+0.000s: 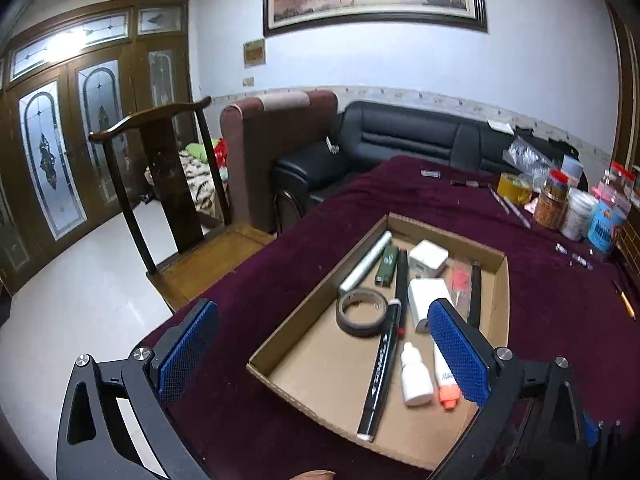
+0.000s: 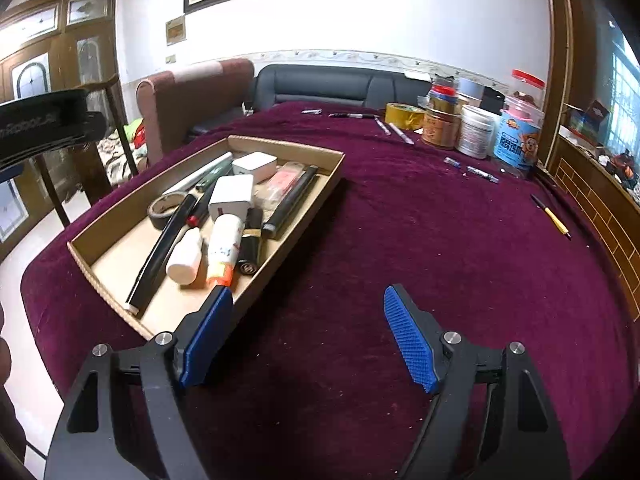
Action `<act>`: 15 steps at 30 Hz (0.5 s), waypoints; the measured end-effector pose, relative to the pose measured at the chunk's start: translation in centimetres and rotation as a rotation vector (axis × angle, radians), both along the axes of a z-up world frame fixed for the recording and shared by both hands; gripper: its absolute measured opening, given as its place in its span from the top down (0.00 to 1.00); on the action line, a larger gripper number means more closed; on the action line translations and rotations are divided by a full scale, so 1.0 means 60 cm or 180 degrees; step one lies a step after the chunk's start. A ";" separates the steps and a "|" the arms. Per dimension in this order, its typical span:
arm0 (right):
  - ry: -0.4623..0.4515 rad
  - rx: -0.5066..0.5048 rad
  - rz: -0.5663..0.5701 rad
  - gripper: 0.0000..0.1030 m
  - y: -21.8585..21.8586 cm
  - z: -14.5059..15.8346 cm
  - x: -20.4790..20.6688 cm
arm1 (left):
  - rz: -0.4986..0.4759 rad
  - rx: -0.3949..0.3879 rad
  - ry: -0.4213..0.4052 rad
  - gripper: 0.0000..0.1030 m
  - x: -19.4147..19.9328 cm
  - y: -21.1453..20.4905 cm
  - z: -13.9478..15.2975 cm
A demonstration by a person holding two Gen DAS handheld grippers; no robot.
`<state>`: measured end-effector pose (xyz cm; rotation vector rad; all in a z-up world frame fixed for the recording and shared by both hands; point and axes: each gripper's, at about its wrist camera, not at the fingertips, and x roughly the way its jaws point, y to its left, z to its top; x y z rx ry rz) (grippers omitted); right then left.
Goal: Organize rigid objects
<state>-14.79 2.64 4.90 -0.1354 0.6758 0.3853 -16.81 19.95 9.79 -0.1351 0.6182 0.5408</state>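
Cardboard tray (image 1: 502, 280) on velvety maroon cloth (image 2: 400, 240)

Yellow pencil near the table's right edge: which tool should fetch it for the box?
Probably right. The right tool hangs open over bare cloth, with the yellow pencil ahead on its right. The left tool is open over the cardboard box, farther away.

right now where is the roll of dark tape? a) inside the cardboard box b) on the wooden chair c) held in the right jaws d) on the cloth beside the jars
a: the dark tape roll lies flat on the floor of the cardboard box, next to the long black marker; the yellow tape roll is the one out on the cloth by the jars, and both grippers are open and empty.
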 end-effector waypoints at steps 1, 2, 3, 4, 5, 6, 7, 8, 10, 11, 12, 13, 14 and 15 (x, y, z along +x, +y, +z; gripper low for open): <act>0.0009 -0.0014 0.0002 0.24 0.002 -0.002 0.000 | -0.0021 -0.0027 0.0024 0.01 0.001 0.002 -0.003; 0.0020 -0.0025 0.0001 0.24 0.003 -0.003 0.001 | -0.0052 -0.0065 0.0057 0.01 0.002 0.003 -0.006; 0.0026 -0.0028 0.0003 0.24 0.004 -0.004 0.001 | -0.0077 -0.0090 0.0090 0.01 0.003 0.004 -0.009; 0.0033 -0.0031 0.0000 0.24 0.004 -0.004 0.001 | -0.0098 -0.0118 0.0109 0.01 0.005 0.005 -0.012; 0.0035 -0.0029 -0.0008 0.24 0.003 -0.004 0.002 | -0.0106 -0.0143 0.0118 0.01 0.006 0.008 -0.013; 0.0038 -0.0027 -0.0010 0.24 0.003 -0.004 0.002 | -0.0102 -0.0169 0.0118 0.01 0.006 0.009 -0.014; 0.0044 -0.0026 -0.0012 0.24 0.003 -0.004 0.003 | -0.0100 -0.0187 0.0113 0.01 0.007 0.012 -0.014; 0.0051 -0.0026 -0.0014 0.24 0.003 -0.005 0.004 | -0.0098 -0.0199 0.0112 0.01 0.007 0.013 -0.014; 0.0067 -0.0032 -0.0017 0.24 0.003 -0.007 0.005 | -0.0110 -0.0194 0.0131 0.01 0.008 0.013 -0.016; 0.0080 -0.0033 -0.0017 0.24 0.003 -0.009 0.005 | -0.0111 -0.0192 0.0146 0.01 0.009 0.014 -0.017; 0.0094 -0.0034 -0.0014 0.24 0.003 -0.010 0.006 | -0.0109 -0.0194 0.0159 0.01 0.009 0.015 -0.019; 0.0104 -0.0036 -0.0009 0.24 0.003 -0.010 0.007 | -0.0111 -0.0205 0.0172 0.01 0.010 0.014 -0.020; 0.0112 -0.0039 -0.0007 0.24 0.004 -0.011 0.007 | -0.0117 -0.0215 0.0184 0.01 0.010 0.016 -0.022; 0.0114 -0.0044 -0.0003 0.24 0.004 -0.012 0.007 | -0.0127 -0.0222 0.0204 0.01 0.012 0.015 -0.024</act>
